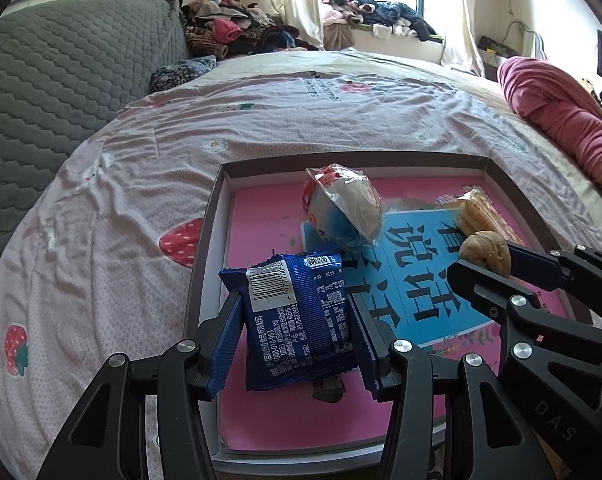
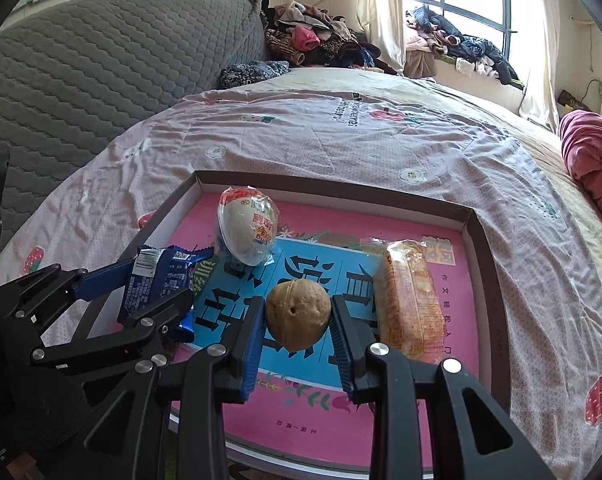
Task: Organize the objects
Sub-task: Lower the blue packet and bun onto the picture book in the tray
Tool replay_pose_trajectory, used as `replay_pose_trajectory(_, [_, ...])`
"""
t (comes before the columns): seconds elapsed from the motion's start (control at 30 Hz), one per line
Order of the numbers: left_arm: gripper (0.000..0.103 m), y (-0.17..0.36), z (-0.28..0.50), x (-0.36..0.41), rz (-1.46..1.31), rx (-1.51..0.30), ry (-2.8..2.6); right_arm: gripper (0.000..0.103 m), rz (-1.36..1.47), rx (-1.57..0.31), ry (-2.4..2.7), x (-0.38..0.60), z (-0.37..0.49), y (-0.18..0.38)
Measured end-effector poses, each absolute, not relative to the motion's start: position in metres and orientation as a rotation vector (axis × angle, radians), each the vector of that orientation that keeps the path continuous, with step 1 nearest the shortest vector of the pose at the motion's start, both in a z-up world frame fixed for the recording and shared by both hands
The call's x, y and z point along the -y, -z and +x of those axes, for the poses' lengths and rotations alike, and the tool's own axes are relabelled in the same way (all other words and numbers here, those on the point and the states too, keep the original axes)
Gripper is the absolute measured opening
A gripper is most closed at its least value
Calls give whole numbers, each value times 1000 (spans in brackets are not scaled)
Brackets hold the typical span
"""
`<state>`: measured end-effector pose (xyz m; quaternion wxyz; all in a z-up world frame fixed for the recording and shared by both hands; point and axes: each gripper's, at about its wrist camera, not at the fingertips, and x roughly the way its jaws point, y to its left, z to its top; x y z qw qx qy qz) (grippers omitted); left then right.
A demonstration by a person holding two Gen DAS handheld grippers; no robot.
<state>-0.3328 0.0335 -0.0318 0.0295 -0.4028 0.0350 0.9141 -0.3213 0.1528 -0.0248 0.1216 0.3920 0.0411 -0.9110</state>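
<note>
Two snacks gripped above a shallow box on the bed.
Left wrist: left gripper (image 1: 297, 320) clamped on blue packet (image 1: 297, 316), over near left of box (image 1: 205, 256). Right wrist: right gripper (image 2: 297, 320) clamped on walnut (image 2: 298, 316), wrapped egg (image 2: 248, 230) far left, orange packet (image 2: 407, 300) just right.

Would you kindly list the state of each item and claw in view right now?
Left claw: shut on the blue snack packet, held above the tray.
Right claw: shut on the walnut, held above the tray.
Wrapped egg: sealed, lying in the tray.
Orange cracker pack: sealed, lying flat in the tray.
Tray: open, resting on the bed.
</note>
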Motion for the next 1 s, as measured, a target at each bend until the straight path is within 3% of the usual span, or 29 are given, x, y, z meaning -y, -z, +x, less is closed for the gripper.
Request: replay_pose_trajectory(1.0, [54,40,-337,-35,-1294,-141,-2807,33,1261,-116,2636,-156,-328,41])
